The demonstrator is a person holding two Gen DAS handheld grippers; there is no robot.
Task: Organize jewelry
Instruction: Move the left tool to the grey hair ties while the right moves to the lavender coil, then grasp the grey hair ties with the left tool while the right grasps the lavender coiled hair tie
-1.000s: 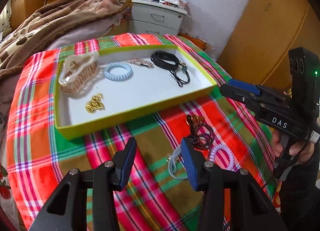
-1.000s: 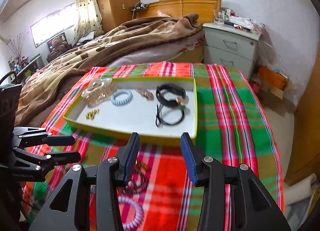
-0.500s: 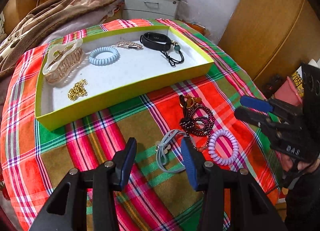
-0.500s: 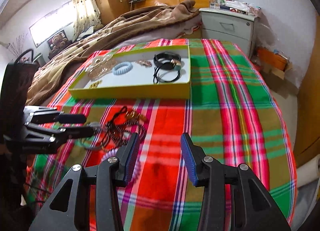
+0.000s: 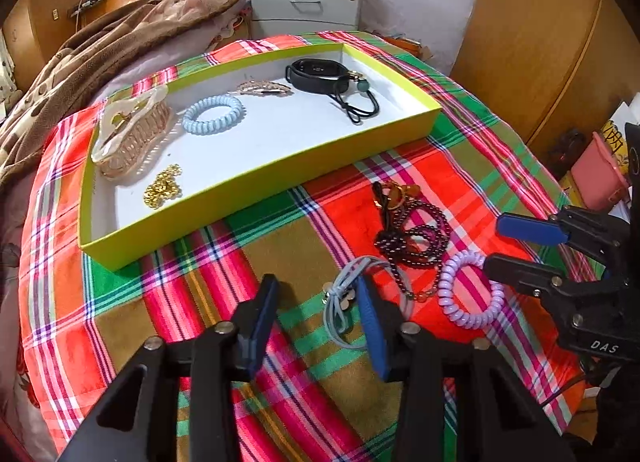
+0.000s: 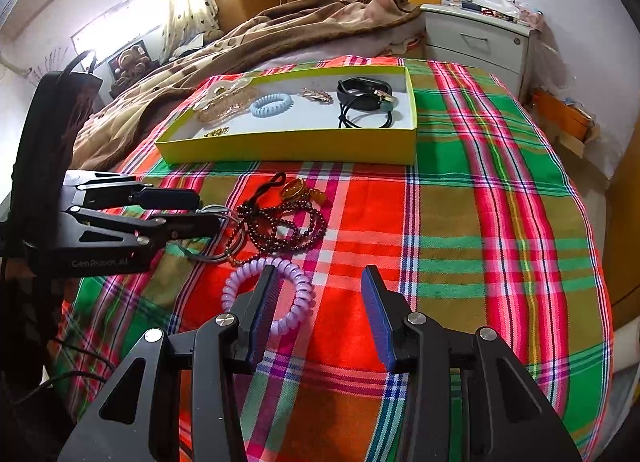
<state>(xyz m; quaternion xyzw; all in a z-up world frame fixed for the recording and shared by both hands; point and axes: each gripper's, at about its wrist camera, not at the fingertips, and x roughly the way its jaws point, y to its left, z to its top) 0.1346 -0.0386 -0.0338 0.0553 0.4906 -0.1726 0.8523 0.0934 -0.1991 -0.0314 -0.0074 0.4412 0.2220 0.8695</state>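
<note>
A yellow tray (image 5: pixel 256 178) sits on the plaid cloth (image 5: pixel 168 302) at 11 o'clock of the left wrist view. Inside it lie a claw clip (image 5: pixel 128 134) at 9 o'clock, a gold chain (image 5: pixel 163 186) just below the clip, a blue coil tie (image 5: pixel 213 114) near the middle, a leaf pin (image 5: pixel 262 88) past it, and a black band (image 5: pixel 318 76) with a black cord (image 5: pixel 360 108) at 2 o'clock.

4 pieces lie loose on the cloth in front of the tray: an amber charm (image 5: pixel 394 194), a dark bead string (image 5: pixel 412 240) touching it, a purple coil tie (image 5: pixel 470 290) at 4 o'clock of the beads, and a grey elastic (image 5: pixel 348 302) at 8 o'clock of them.

The left gripper (image 5: pixel 318 298) is closing its jaws with part of the grey elastic between them; the right pad covers 1 edge of the loop, and I cannot tell whether the pads press it yet.

The right gripper (image 6: pixel 318 294) stands released, jaws wide. Its left finger (image 6: pixel 264 302) overlaps the purple coil tie (image 6: pixel 268 294); nothing is pinched.
</note>
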